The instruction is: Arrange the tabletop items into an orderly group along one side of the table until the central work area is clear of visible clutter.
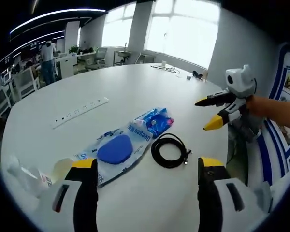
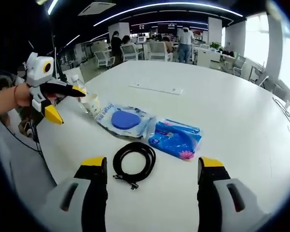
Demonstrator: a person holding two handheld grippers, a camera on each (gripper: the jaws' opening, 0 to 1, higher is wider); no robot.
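Two hand-held grippers with yellow-tipped black jaws hover over a large white round table [image 1: 135, 82]. The left gripper [image 1: 145, 169] has its jaws spread wide and holds nothing; in the right gripper view it appears at the table's left edge [image 2: 65, 102], jaws parted, in a person's hand. The right gripper [image 2: 152, 169] is likewise spread wide and empty; in the left gripper view it hangs off the table's right edge [image 1: 208, 113].

Just ahead of both lies a coiled black cable [image 2: 134, 163]. Beyond it sit a flat clear packet holding a blue oval pad [image 2: 124, 119] and, beside that, a crumpled blue pouch [image 2: 176, 137]. A clear plastic cup [image 2: 91, 104] stands near the left gripper. A white power strip [image 1: 80, 112] lies farther back.
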